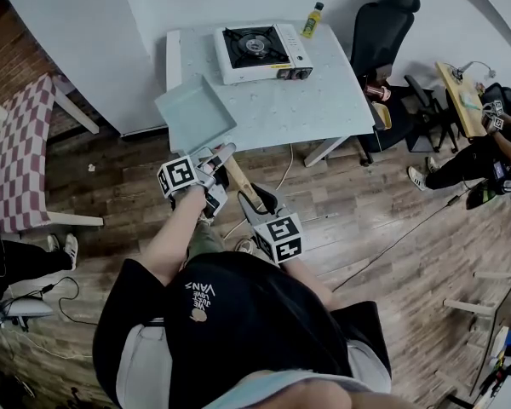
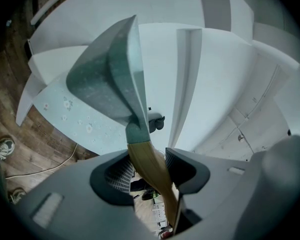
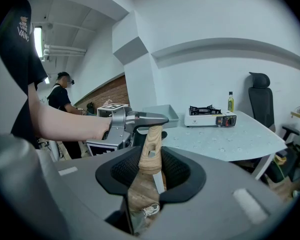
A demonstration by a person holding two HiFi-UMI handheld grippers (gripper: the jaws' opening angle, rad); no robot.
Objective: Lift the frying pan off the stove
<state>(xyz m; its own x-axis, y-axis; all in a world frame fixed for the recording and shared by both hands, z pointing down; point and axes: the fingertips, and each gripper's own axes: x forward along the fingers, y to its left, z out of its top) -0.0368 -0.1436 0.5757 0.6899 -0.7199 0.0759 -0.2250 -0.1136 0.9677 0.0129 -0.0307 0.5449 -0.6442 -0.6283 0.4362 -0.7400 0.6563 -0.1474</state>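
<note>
A square pale-teal frying pan [image 1: 194,112] with a wooden handle [image 1: 241,181] hangs in the air over the table's front left corner, off the stove [image 1: 260,51], whose burner is bare. My left gripper [image 1: 213,162] is shut on the handle close to the pan. My right gripper [image 1: 260,207] is shut on the handle's far end. In the left gripper view the pan [image 2: 110,74] rises tilted ahead, its handle [image 2: 147,159] running between the pads of the left gripper [image 2: 149,166]. In the right gripper view the handle end [image 3: 151,146] stands between the pads of the right gripper [image 3: 151,171].
The white table [image 1: 324,100] carries the stove at its back and a yellow bottle [image 1: 312,20] behind it. A black office chair [image 1: 383,32] stands to the right, with a person sitting at the far right [image 1: 481,160]. A checked bench [image 1: 21,143] is on the left.
</note>
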